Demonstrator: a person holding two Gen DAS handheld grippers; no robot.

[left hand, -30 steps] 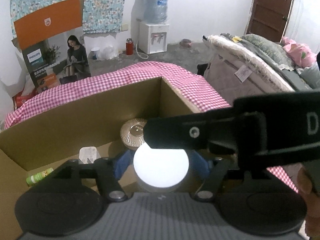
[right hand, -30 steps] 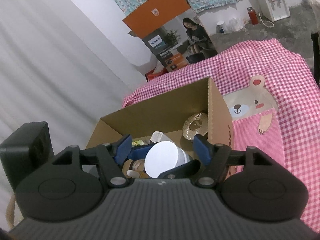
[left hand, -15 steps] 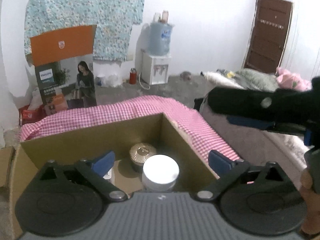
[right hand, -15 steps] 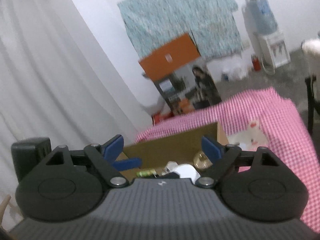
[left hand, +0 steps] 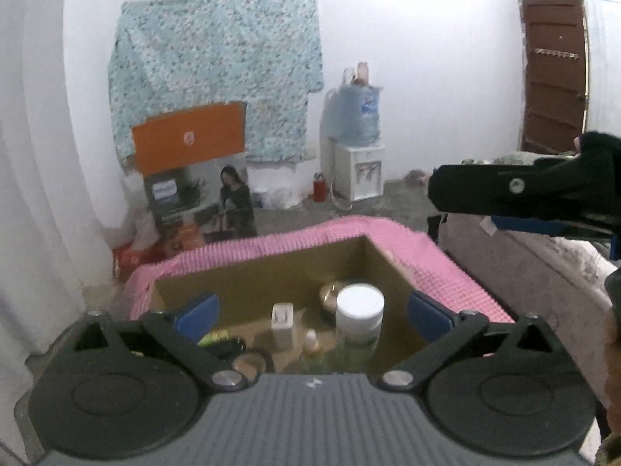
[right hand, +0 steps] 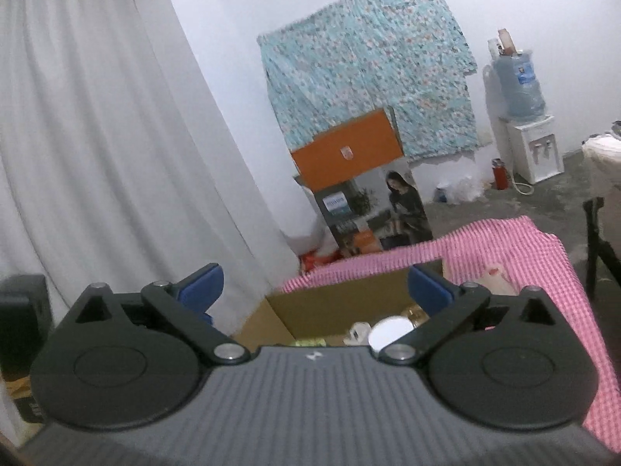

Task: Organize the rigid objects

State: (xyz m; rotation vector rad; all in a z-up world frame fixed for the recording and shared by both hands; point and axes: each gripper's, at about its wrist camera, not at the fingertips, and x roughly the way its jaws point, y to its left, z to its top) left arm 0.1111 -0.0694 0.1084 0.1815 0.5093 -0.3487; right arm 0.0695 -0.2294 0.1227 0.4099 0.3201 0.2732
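An open cardboard box (left hand: 268, 272) stands on the pink checked cloth (left hand: 446, 268). Inside it are a white-lidded jar (left hand: 360, 312), a gold-lidded jar (left hand: 330, 294), a small white box (left hand: 282, 320), a tiny bottle (left hand: 311, 339) and a green item (left hand: 213, 337). My left gripper (left hand: 312, 312) is open and empty, raised above the box's near side. My right gripper (right hand: 314, 289) is open and empty, higher and further back; the box (right hand: 341, 310) and white lid (right hand: 390, 336) show below it. The right gripper's body (left hand: 524, 194) crosses the left wrist view's right side.
An orange Philips carton (left hand: 198, 182) stands on the floor behind the table, with a water dispenser (left hand: 355, 155) against the far wall. A white curtain (right hand: 97, 155) hangs at the left. A bed (left hand: 543, 264) lies to the right, a brown door (left hand: 553, 73) beyond.
Both grippers opened and let go of the white-lidded jar, which now stands in the box. Both have lifted up and drawn back from the box.
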